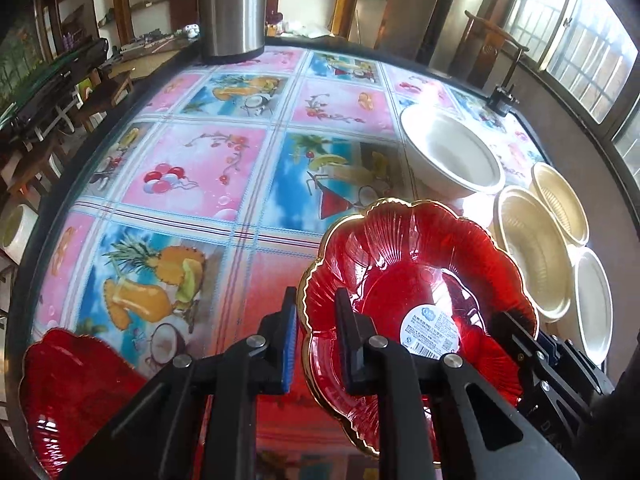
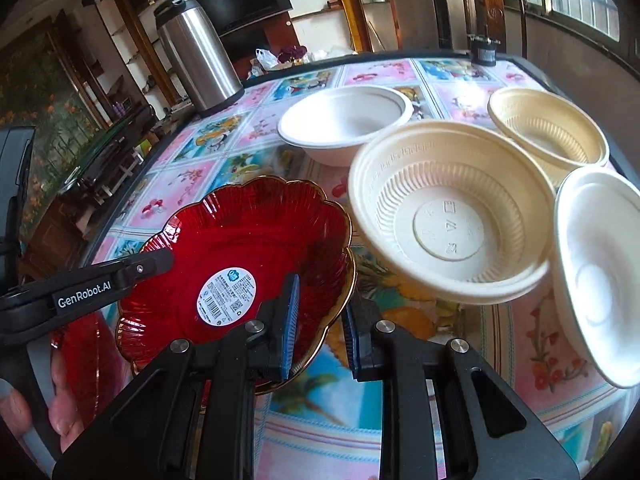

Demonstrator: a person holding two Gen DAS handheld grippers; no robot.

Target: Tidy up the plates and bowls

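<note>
the red scalloped glass plate (image 1: 416,280) hangs between both grippers: left gripper (image 1: 316,340) clamps its left rim, right gripper (image 2: 320,332) its right rim.

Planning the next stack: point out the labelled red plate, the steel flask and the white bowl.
labelled red plate (image 2: 248,236), right wrist view, ribbed inner surface
steel flask (image 2: 198,60), right wrist view, body
white bowl (image 1: 452,148), left wrist view, inside

You are looking at two red plates (image 1: 420,280) (image 1: 76,396), two white bowls (image 2: 344,124) (image 2: 604,276), two cream ribbed bowls (image 2: 452,208) (image 2: 548,128) and one steel flask (image 2: 196,52).
</note>
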